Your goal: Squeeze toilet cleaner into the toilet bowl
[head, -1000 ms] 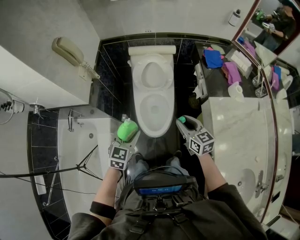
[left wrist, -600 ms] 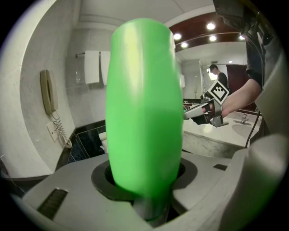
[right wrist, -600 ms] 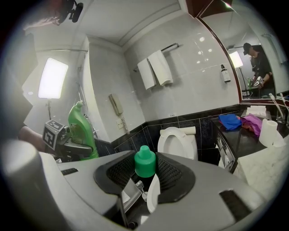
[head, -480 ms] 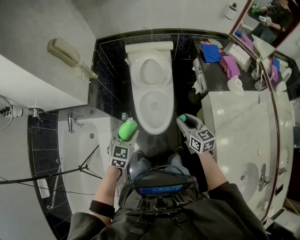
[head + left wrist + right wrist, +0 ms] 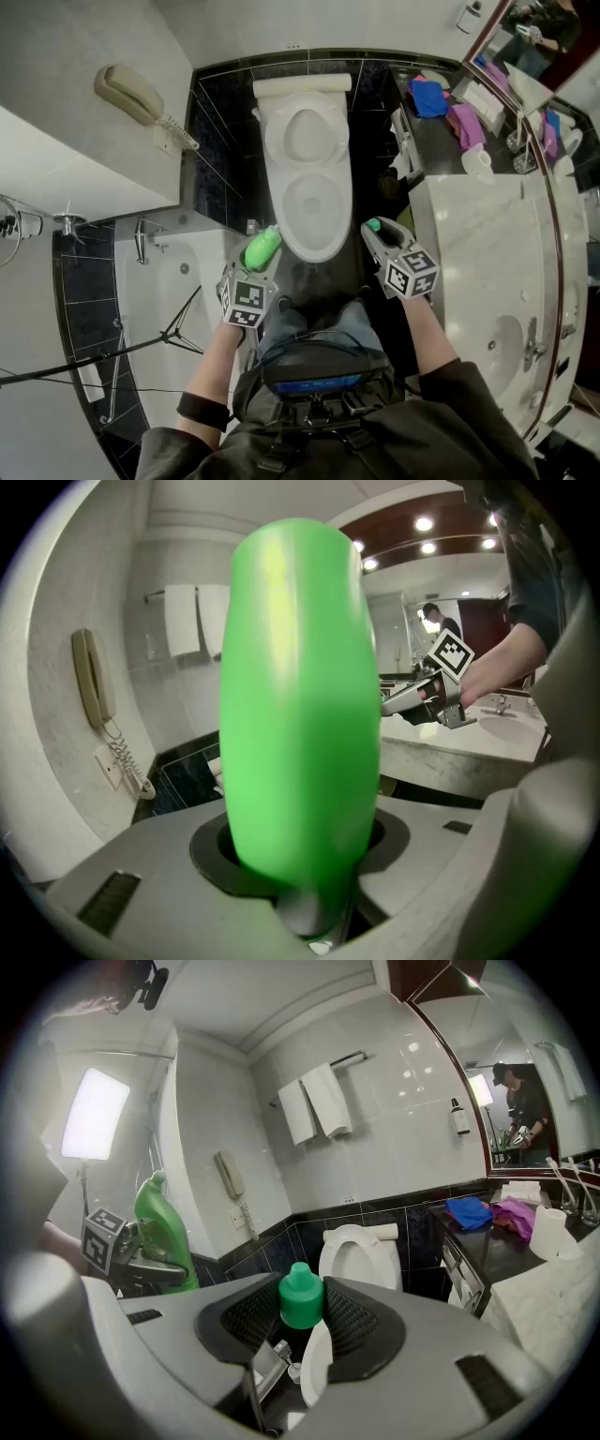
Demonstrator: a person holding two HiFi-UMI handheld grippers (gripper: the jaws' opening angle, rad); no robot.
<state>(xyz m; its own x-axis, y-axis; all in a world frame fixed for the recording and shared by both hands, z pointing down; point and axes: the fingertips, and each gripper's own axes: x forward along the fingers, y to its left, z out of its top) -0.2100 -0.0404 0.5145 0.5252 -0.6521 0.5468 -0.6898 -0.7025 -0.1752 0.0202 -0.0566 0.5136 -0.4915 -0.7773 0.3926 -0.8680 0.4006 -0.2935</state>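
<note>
The white toilet point(image 5: 305, 178) stands ahead with its lid up and its bowl open, also seen in the right gripper view as toilet point(image 5: 361, 1246). My left gripper point(image 5: 257, 264) is shut on the green toilet cleaner bottle point(image 5: 262, 248), just left of the bowl's front rim. That bottle point(image 5: 300, 714) fills the left gripper view, and from the right gripper view the bottle point(image 5: 161, 1227) stands upright with its neck bare. My right gripper point(image 5: 376, 231) is shut on the small green cap point(image 5: 301, 1296), right of the bowl's front.
A bathtub point(image 5: 169, 309) with a black stand leg over it lies at the left. A wall phone point(image 5: 136, 94) hangs above it. A marble counter point(image 5: 478, 272) with a sink runs along the right, holding blue and purple cloths point(image 5: 441, 108) and a paper roll point(image 5: 476, 159).
My left gripper has shifted a little toward the toilet's front rim, and the green bottle has rolled slightly. The right gripper with the cap has stayed about where it was.
</note>
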